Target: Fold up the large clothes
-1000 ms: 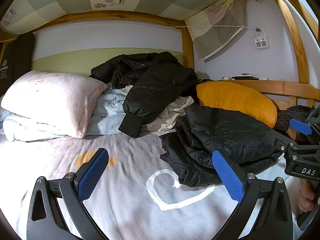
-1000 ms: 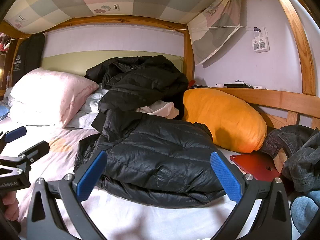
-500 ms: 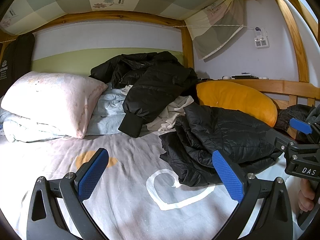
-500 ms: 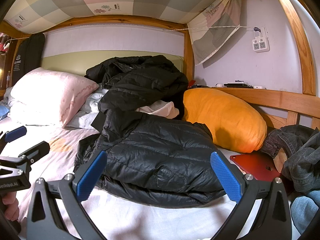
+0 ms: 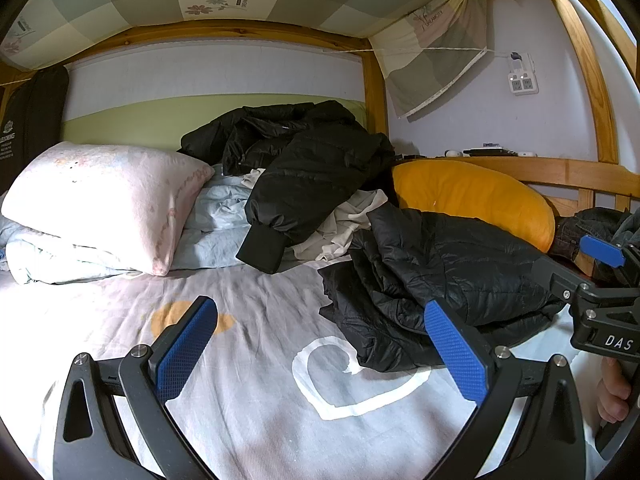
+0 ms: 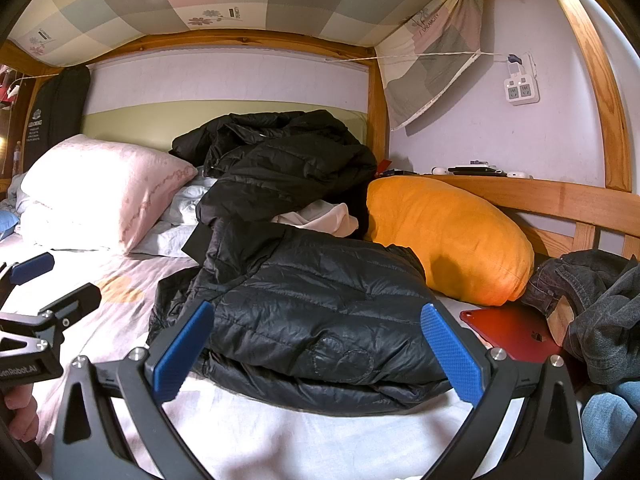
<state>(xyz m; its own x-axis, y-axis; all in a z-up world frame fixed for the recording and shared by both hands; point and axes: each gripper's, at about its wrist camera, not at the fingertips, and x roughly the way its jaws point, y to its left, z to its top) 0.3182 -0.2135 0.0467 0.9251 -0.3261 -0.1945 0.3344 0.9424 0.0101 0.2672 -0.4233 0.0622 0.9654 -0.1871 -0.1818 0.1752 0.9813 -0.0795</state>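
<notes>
Right wrist view: black jacket (image 6: 320, 320) lies folded on bedsheet (image 6: 280, 440), just ahead of right gripper (image 6: 316, 352); fingers spread, empty. Left gripper (image 5: 320, 344) likewise spread over sheet, jacket to its right. Fold looks done; next likely second coat (image 6: 280, 168) from pile behind. Jacket's underside, sleeves hidden.

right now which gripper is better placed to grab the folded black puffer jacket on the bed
Right. The right gripper is open with the black puffer jacket lying directly ahead between its fingers. The left gripper, also open, faces mostly bare bedsheet; the jacket lies off toward its right finger.
</notes>
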